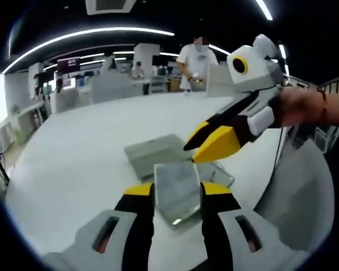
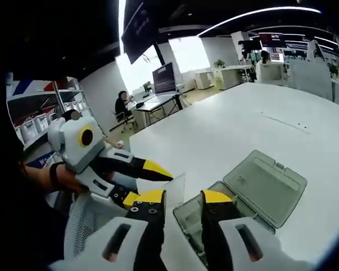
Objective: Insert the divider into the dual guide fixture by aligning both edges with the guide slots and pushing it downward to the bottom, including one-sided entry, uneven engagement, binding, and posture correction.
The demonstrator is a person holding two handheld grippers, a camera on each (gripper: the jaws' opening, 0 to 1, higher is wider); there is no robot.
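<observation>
In the left gripper view, the white table (image 1: 73, 164) stretches away at the left toward a bright office. Near the middle lies a clear plastic box, the fixture (image 1: 158, 149), with its hinged lid folded flat open, probably so the guide slots inside can be reached from above. In front of it, the left tongs (image 1: 177, 195) stand apart with a translucent flat panel, the divider (image 1: 178, 189), between their yellow tips; whether they actually press on it cannot be told. To the right, the right tongs (image 1: 206, 144) reach in from above, their yellow and black tips drawn close together near the divider's upper corner, seemingly to steady or guide that edge.

In the right gripper view, the left tongs (image 2: 152, 180) enter from the left beside the pale divider (image 2: 172, 189). The right tongs (image 2: 183, 197) are parted at the bottom centre, the fixture (image 2: 254, 186) just beyond them. The divider appears not yet seated
</observation>
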